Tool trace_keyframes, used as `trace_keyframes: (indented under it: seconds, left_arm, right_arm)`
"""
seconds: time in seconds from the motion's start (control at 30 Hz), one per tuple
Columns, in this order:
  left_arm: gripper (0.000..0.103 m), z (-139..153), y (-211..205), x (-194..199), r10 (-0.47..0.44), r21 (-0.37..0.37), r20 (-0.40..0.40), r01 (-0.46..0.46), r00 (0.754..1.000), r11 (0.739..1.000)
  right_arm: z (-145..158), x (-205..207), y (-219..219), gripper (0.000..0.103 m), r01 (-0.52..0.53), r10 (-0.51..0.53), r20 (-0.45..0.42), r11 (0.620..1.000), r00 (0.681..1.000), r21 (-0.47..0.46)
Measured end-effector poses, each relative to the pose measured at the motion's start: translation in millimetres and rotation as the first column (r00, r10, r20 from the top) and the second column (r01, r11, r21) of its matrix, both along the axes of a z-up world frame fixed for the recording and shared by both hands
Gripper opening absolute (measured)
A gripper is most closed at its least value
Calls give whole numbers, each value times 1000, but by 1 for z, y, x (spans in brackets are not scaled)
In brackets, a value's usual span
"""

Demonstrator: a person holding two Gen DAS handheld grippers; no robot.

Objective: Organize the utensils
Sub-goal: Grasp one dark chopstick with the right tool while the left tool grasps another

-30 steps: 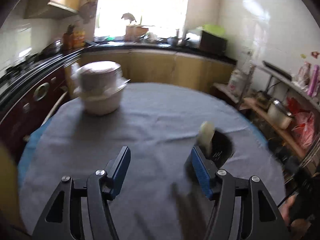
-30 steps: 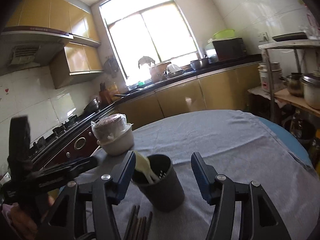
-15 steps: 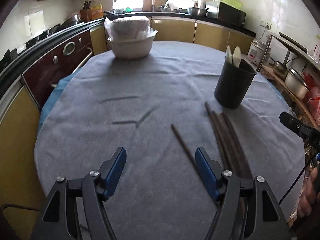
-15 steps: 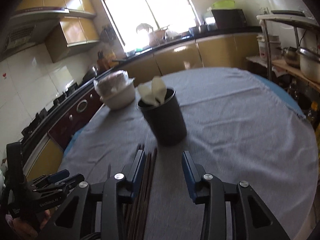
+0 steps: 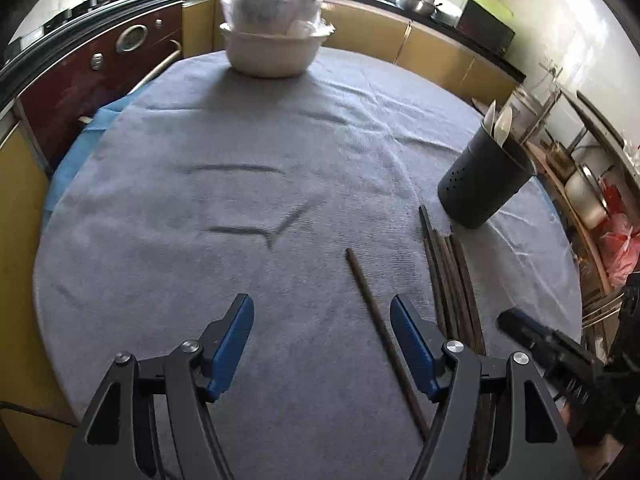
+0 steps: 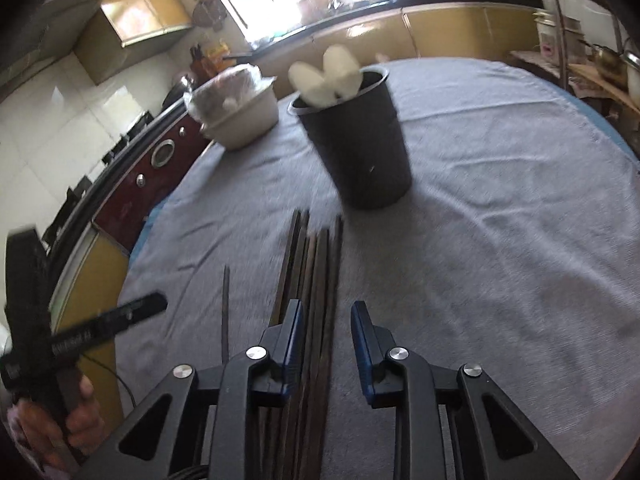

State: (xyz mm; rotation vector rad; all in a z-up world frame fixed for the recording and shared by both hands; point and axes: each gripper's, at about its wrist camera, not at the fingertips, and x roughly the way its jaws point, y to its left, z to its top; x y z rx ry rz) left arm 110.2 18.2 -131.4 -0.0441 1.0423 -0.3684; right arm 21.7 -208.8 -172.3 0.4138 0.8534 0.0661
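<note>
A black utensil holder (image 5: 486,184) (image 6: 354,140) with white spoons (image 6: 328,76) in it stands on the grey-clothed round table (image 5: 240,200). A bundle of dark brown chopsticks (image 5: 452,276) (image 6: 316,264) lies in front of it. One single chopstick (image 5: 374,312) (image 6: 225,316) lies apart to the left. My left gripper (image 5: 322,338) is open and empty, just left of the single chopstick. My right gripper (image 6: 326,334) is open, narrowly, low over the near end of the bundle, with some chopsticks between its fingers.
A white bowl with a plastic-wrapped bowl stacked on it (image 5: 272,24) (image 6: 236,108) stands at the far side of the table. Yellow cabinets and a dark red stove front (image 5: 100,64) ring the table. A metal shelf with pots (image 5: 580,184) is on the right.
Both grippers have pulled back and dropped toward the near table edge. The right gripper has narrowed and now straddles the chopstick bundle. The left gripper stays wide open.
</note>
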Motion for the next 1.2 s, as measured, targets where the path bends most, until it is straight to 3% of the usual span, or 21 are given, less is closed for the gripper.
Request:
trace_keyframes:
  seconds: [0.17, 0.23, 0.4, 0.43, 0.5, 0.8, 1.0, 1.07, 1.13, 1.2]
  left_arm:
    - [71, -16, -24, 14, -20, 56, -58, 24, 998, 998]
    - [52, -23, -31, 17, -28, 70, -79, 34, 997, 997]
    - [27, -30, -46, 17, -68, 109, -60, 74, 996, 991]
    - [17, -32, -49, 17, -84, 109, -60, 90, 995, 990]
    - [10, -33, -53, 17, -115, 90, -59, 120, 992, 989]
    - [9, -24, -55, 11, -210, 8, -3, 210, 978, 978]
    - [11, -16, -40, 18, -161, 52, -11, 162, 987, 985]
    - [21, -15, -33, 20, -149, 35, -24, 150, 989, 988]
    - [45, -13, -27, 20, -126, 38, -27, 127, 992, 991]
    - [47, -11, -22, 22, -109, 37, -28, 110, 994, 993]
  right_arm:
    - [-11, 9, 16, 26, -40, 38, -55, 999, 998, -28]
    - [-15, 13, 19, 26, -46, 43, -76, 998, 996, -36]
    - [-19, 14, 23, 8, -50, 40, -96, 994, 995, -102]
    - [-19, 14, 20, 6, -48, 39, -95, 994, 995, -98]
    - [-19, 13, 13, 4, -35, 28, -100, 996, 995, -77]
    - [-17, 6, -21, 4, 56, -59, -120, 998, 991, -30]
    - [-14, 10, -24, 8, 55, -62, -172, 997, 983, -45]
    - [-12, 17, -20, 10, 39, -49, -181, 998, 982, -57]
    - [-9, 27, -16, 18, 26, -41, -185, 996, 982, -83]
    - [-7, 35, -14, 18, 23, -40, -184, 995, 982, -94]
